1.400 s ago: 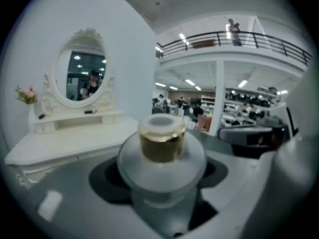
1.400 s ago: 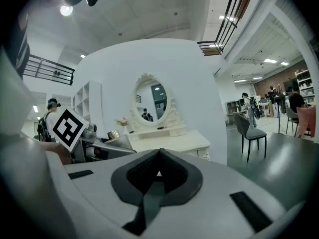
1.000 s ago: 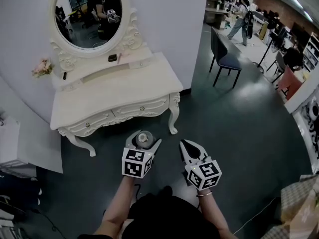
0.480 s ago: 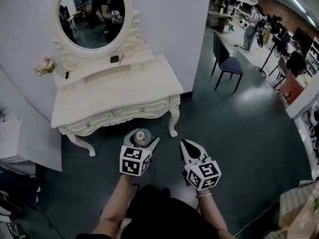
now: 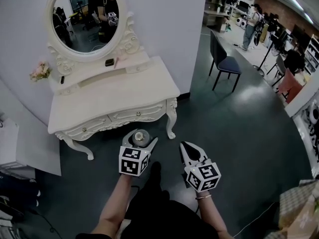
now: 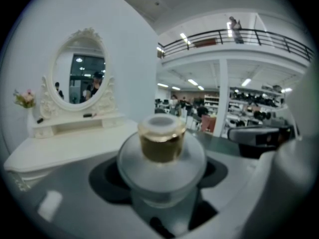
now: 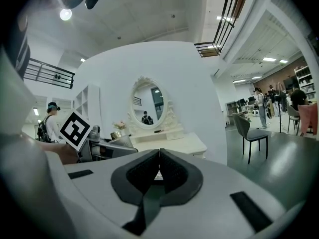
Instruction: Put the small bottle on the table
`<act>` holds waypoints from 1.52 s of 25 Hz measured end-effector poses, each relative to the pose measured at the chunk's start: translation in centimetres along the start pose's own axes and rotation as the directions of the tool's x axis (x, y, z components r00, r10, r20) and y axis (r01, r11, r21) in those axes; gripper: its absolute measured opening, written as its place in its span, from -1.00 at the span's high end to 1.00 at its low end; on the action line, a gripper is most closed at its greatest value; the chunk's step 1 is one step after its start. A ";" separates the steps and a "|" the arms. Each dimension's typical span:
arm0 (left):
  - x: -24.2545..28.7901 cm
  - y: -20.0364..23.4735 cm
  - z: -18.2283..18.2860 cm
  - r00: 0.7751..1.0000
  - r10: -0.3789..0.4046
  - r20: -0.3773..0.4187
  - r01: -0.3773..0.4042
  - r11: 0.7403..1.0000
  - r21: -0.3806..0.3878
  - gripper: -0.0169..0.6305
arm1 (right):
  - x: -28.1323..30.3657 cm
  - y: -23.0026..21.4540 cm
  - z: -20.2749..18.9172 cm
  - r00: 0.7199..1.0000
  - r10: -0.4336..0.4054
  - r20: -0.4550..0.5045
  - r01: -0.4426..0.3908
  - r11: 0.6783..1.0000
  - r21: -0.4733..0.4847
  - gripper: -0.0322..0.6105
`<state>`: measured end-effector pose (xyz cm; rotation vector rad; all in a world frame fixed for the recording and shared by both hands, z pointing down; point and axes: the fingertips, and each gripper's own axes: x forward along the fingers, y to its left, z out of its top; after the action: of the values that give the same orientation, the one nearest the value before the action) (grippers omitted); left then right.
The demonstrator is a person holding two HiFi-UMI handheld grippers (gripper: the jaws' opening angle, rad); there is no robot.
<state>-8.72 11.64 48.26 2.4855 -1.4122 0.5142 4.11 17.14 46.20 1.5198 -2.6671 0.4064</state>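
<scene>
A small round frosted bottle (image 5: pixel 140 137) with a gold cap (image 6: pixel 160 144) sits between the jaws of my left gripper (image 5: pixel 141 136), which is shut on it, in the air over the dark floor just in front of the white dressing table (image 5: pixel 114 101). In the left gripper view the bottle (image 6: pixel 162 166) fills the centre, upright, with the table (image 6: pixel 65 146) to the left. My right gripper (image 5: pixel 188 147) hangs beside it to the right, jaws shut with nothing between them; from its own view, right gripper (image 7: pixel 159 156) shows the left gripper (image 7: pixel 107 146) at left.
An oval mirror (image 5: pixel 84 16) stands on the table's raised back shelf with small dark items (image 5: pixel 109 62) and pink flowers (image 5: pixel 40 70). A dark chair (image 5: pixel 224 61) stands to the right. People work at desks far right (image 5: pixel 251 21). White panels (image 5: pixel 25 148) lean at left.
Both grippers have crept slightly toward the dressing table, which sits a little nearer and lower in view. The bottle stays held in the left gripper.
</scene>
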 end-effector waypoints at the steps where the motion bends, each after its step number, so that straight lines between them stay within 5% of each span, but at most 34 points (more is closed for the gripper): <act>1: 0.4 0.1 0.1 1.000 -0.001 -0.001 0.001 1.000 -0.002 -0.10 | 0.2 -0.3 0.1 1.000 -0.004 -0.001 0.004 1.000 0.002 0.89; 38: 24.5 13.2 11.2 0.996 -0.084 -0.007 0.084 0.996 0.035 -0.10 | 21.3 -14.2 6.2 0.993 -0.112 -0.021 0.113 0.993 0.021 0.89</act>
<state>-6.44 -18.28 48.65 2.5565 -1.3016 0.5328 5.70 -9.18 46.69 1.6534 -2.5552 0.4427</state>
